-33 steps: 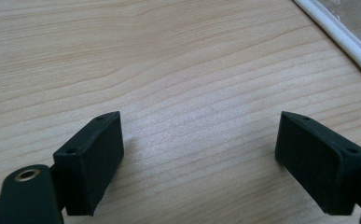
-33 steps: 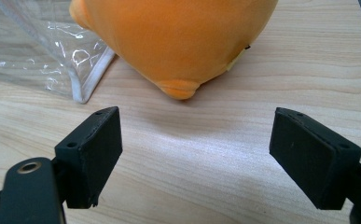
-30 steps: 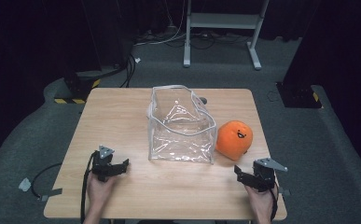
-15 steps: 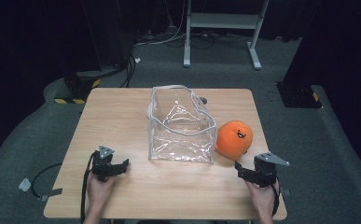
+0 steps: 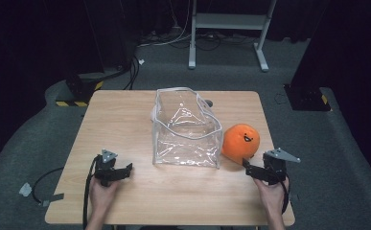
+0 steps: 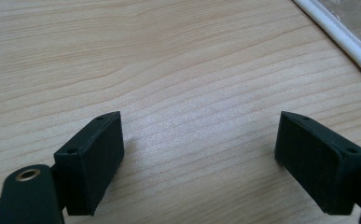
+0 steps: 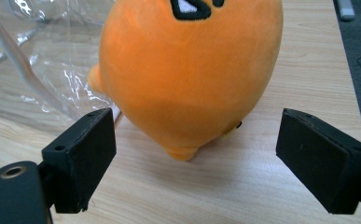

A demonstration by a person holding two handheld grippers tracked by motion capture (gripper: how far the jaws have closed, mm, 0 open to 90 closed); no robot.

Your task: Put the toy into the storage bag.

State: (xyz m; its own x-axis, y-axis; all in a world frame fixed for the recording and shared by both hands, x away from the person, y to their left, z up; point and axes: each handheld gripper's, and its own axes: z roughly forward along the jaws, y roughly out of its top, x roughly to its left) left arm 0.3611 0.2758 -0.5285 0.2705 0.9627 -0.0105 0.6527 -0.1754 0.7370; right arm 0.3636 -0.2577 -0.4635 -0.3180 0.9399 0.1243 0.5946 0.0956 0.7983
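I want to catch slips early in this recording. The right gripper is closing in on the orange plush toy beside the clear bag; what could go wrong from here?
The orange plush toy is round and soft, and the right gripper, its jaws just opened, faces only its lower end; a low pinch might squeeze it out. The toy sits close against the clear plastic bag, so a jaw could catch the film. The bag looks light and the left gripper isn't holding it, so it may slide.

Lower left: your left gripper (image 5: 127, 168) rests low, jaws wide apart. Lower right: your right gripper (image 5: 246, 165), jaws just opened wider, empty.
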